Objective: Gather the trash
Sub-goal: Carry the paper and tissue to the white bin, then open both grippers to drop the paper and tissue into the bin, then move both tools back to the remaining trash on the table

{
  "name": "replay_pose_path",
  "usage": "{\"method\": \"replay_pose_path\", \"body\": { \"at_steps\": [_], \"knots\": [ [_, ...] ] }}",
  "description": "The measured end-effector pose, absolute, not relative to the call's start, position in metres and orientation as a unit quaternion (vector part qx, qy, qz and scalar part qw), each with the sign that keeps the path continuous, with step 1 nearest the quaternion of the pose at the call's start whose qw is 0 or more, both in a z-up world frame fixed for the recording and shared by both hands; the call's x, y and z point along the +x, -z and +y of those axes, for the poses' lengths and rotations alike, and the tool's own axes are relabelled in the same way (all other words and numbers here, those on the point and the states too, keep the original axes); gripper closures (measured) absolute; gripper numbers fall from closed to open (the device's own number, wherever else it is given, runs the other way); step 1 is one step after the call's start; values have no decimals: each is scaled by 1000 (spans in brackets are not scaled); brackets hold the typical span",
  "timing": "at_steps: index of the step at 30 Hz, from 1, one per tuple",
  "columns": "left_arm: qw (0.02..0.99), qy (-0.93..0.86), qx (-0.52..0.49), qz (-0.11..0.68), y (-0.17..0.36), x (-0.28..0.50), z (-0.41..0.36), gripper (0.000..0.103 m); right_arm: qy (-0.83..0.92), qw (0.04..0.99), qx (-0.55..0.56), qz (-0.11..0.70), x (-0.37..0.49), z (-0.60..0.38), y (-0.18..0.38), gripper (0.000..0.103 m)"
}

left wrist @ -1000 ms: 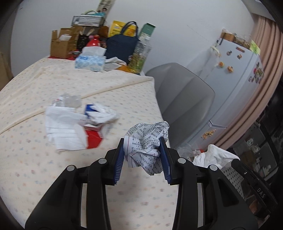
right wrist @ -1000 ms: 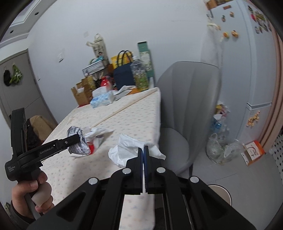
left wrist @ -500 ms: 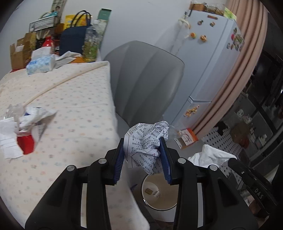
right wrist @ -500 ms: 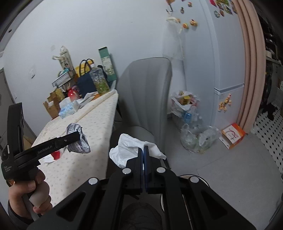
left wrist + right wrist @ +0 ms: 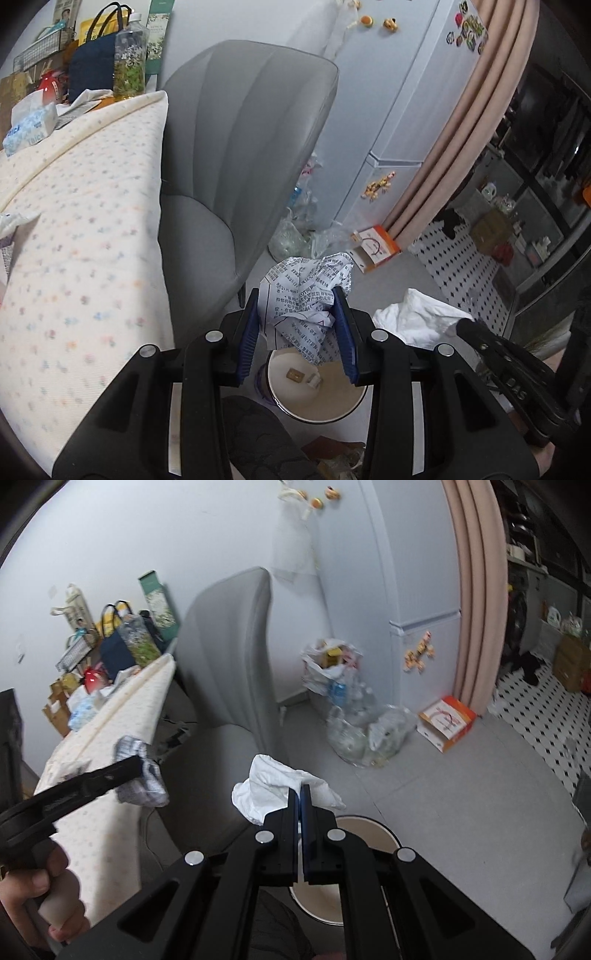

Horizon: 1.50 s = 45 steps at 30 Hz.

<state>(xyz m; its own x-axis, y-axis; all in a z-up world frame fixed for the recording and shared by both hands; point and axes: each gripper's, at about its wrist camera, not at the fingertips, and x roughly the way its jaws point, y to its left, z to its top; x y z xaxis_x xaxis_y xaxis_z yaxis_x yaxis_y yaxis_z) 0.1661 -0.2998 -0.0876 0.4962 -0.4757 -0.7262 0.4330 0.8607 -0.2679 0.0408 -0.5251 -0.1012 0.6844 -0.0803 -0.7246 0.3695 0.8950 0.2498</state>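
Observation:
My left gripper (image 5: 298,301) is shut on a crumpled printed paper (image 5: 308,291) and holds it above a round white trash bin (image 5: 317,395) on the floor; small scraps lie inside the bin. My right gripper (image 5: 300,794) is shut on a crumpled white tissue (image 5: 277,790), with the bin's rim (image 5: 369,825) just below and beyond it. The tissue (image 5: 417,317) shows right of the paper in the left wrist view. The paper (image 5: 142,775) and the left gripper (image 5: 138,768) show at left in the right wrist view.
A table with a dotted cloth (image 5: 74,229) is at left, with a grey chair (image 5: 240,155) beside it. A white fridge (image 5: 413,92), plastic bags of bottles (image 5: 354,720), an orange box (image 5: 447,722) and a pink curtain (image 5: 476,590) stand beyond.
Both grippers have swung right, away from the table, and tilted down toward the floor. The bin has come closer under the left gripper. Both still hold their trash.

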Motion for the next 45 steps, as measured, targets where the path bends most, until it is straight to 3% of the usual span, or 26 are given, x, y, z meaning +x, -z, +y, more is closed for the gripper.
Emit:
{"method": "replay_pose_path", "body": {
  "at_steps": [8, 9, 10, 11, 12, 18, 20, 22, 26, 27, 29, 31, 33, 45],
  "knots": [
    [859, 261, -12, 440, 101, 164, -309, 65, 137, 859, 219, 443, 51, -544, 161, 96],
    [858, 260, -11, 442, 102, 165, -310, 65, 136, 850, 232, 454, 50, -549, 171, 86],
    [858, 261, -10, 443, 104, 164, -311, 65, 134, 847, 241, 455, 49, -551, 176, 53],
    [857, 261, -8, 444, 105, 163, -313, 65, 135, 848, 246, 449, 46, -553, 180, 40],
    [856, 261, -7, 445, 106, 164, -315, 65, 134, 850, 245, 446, 45, -554, 182, 37],
    [851, 266, 2, 453, 114, 166, -326, 65, 139, 844, 256, 450, 38, -567, 187, 37],
    [848, 269, 5, 457, 118, 167, -332, 65, 152, 845, 256, 445, 33, -572, 180, 33],
    [843, 274, 8, 462, 121, 165, -341, 65, 177, 846, 252, 435, 26, -579, 168, 18],
    [835, 289, 14, 468, 125, 162, -358, 64, 202, 852, 248, 414, 12, -590, 147, 12],
    [831, 298, 14, 470, 125, 161, -363, 63, 205, 854, 249, 409, 9, -593, 142, 10],
    [824, 313, 14, 471, 126, 159, -371, 49, 213, 858, 248, 397, 4, -596, 133, 9],
    [827, 320, 18, 463, 123, 155, -376, 19, 219, 859, 250, 389, 0, -599, 128, 8],
    [837, 315, 19, 447, 117, 152, -373, 9, 220, 859, 253, 387, -1, -601, 126, 8],
    [871, 269, -23, 410, 71, 158, -304, 6, 193, 877, 230, 375, 10, -565, 105, 8]
  ]
}}
